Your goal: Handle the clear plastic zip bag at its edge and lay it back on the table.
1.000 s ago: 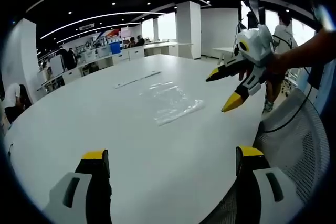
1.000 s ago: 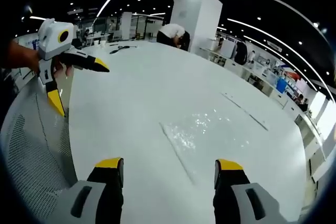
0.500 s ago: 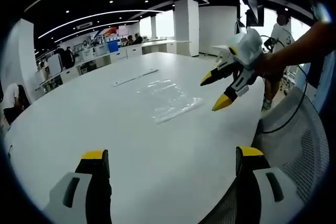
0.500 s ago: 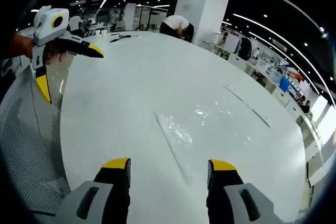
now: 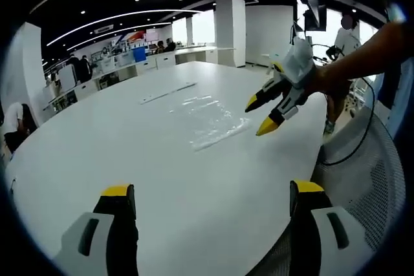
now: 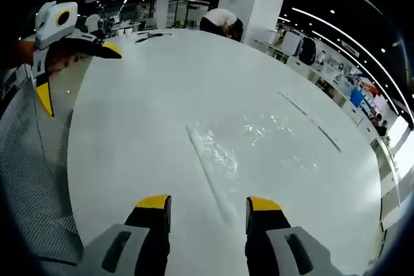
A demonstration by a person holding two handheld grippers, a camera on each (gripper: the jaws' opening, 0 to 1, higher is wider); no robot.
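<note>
Right gripper (image 6: 207, 205) spread wide, lined up over the near edge of the zip bag (image 6: 242, 150) for a pinch. Left gripper (image 5: 207, 192) spread too, hanging back off the table (image 5: 97, 153).

The left gripper (image 5: 210, 198) is held low over the near edge of the table, and its two yellow-tipped jaws stand wide apart with nothing between them. In the right gripper view it shows at the far left, off the table's edge, with a hand (image 6: 26, 53) around its white body.

The right gripper (image 6: 209, 205) points down at the table top, and its two jaws are apart with a gap between them. In the left gripper view it hangs in the air above the table's right edge, tips slanting down, held by a hand (image 5: 326, 81) on a bare arm (image 5: 372, 53).
</note>
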